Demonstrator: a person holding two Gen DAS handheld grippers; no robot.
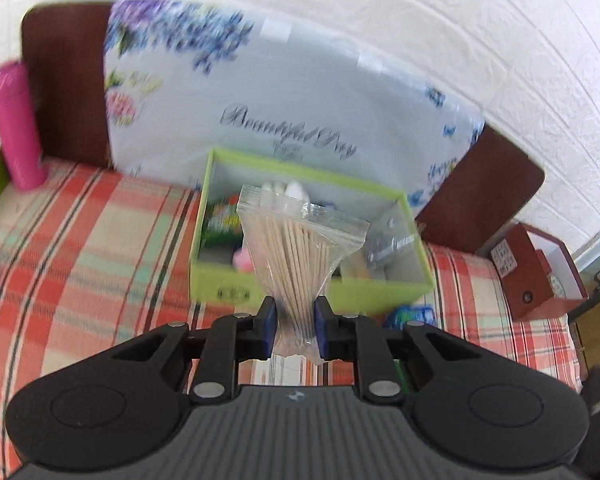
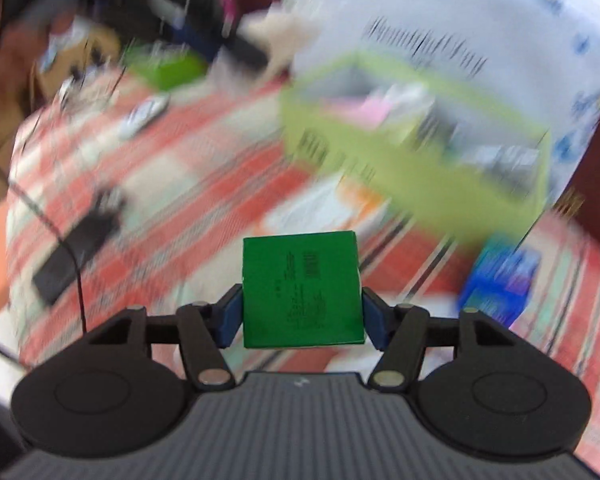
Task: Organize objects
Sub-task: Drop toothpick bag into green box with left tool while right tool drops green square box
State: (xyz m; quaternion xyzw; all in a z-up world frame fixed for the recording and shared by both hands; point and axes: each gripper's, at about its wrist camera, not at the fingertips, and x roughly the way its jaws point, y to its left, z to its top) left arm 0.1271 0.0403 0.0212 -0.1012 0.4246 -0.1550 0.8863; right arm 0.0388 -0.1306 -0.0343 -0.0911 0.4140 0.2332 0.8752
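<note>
Left gripper (image 1: 295, 322) clamped on lower end of toothpick bag (image 1: 300, 252), bag fanning upward. Right gripper (image 2: 302, 316) pinches green box (image 2: 302, 290) squarely between pads.

Your clear bag of wooden sticks (image 1: 296, 264) upright before the lime-green box (image 1: 228, 280), your green packet (image 2: 302, 290) flat, barcode up

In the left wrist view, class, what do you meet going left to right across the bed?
Pink bottle → green box with the bag of sticks before it → red-brown box.
</note>
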